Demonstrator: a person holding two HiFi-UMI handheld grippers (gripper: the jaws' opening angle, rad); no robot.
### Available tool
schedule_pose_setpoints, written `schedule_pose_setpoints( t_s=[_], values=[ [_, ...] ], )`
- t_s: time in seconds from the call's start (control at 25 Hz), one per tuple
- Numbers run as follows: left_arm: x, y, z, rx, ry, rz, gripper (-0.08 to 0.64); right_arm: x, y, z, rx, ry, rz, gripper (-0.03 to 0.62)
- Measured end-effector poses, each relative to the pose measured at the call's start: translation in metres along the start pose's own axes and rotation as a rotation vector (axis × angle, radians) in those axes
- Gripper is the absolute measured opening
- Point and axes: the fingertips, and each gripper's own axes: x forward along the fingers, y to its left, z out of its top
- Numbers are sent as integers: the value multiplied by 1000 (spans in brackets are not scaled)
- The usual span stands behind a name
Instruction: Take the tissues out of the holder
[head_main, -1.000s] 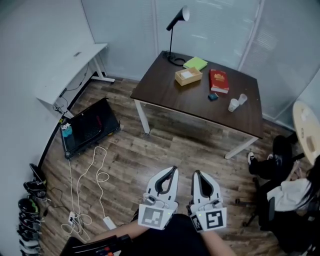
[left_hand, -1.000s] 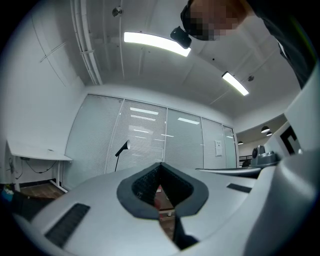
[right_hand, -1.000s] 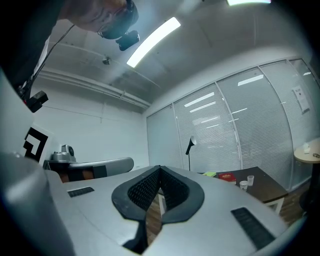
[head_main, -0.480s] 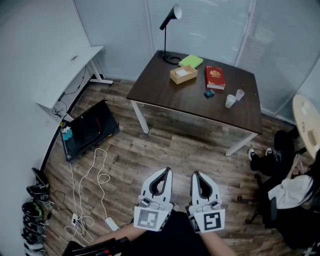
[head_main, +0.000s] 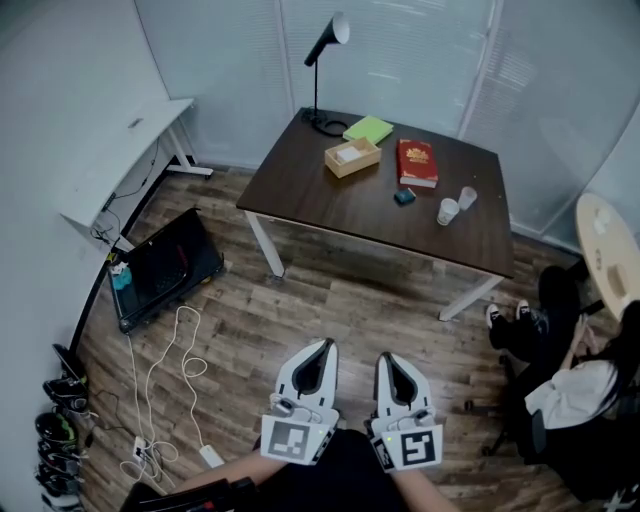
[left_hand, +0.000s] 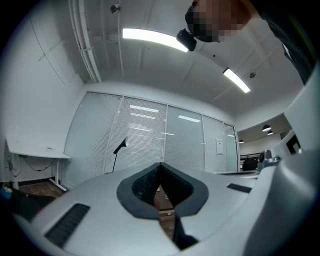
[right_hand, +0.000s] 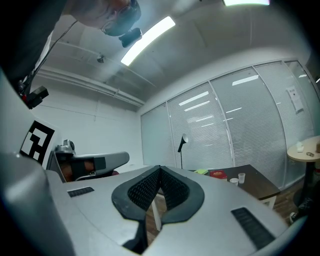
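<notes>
Tissue holder (head_main: 352, 158): open wooden box w/ white tissues (head_main: 347, 153) inside, sits on the far-left part of the dark table (head_main: 330, 200). Just behind it is a green notebook (head_main: 368, 129); beside it, to the right, a red book (head_main: 415, 163). A black desk lamp (head_main: 325, 42) stands at the table's back-left corner. Nearer the front edge are a small dark object (head_main: 403, 196) and two cups (head_main: 447, 211).

Both tools are well apart from the table, low over the wood floor (head_main: 330, 310), side by side. Left gripper (head_main: 322, 344): jaws pressed together, nothing between. Right gripper (head_main: 385, 357): same, tips meeting, empty.

A person (head_main: 585, 385) sits at the right edge.
</notes>
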Motion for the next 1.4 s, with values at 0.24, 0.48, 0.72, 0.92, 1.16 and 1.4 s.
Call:
schedule_pose_setpoints(
  t_s=[0.24,0.48,0.72,0.92,1.16,1.4],
  values=[
    [38,1,-10,-6,7,-40,0,27,-30,3,-10,-5,-41,9],
    [97,20,-15,-1,-1,-74,0,85,-62,7,-32,-8,-67,9],
    [176,71,-23,46,40,-88,0,172,-85,12,-51,-1,-76,10],
    [232,118,-19,42,24,-67,0,237,-99,4,-40,29,-74,9],
    [282,152,-13,21,19,-80,0,299,-109,8,-60,48,-73,9],
    [319,205,-10,6,27,-34,0,350,-116,13,-63,45,-76,9]
  ],
)
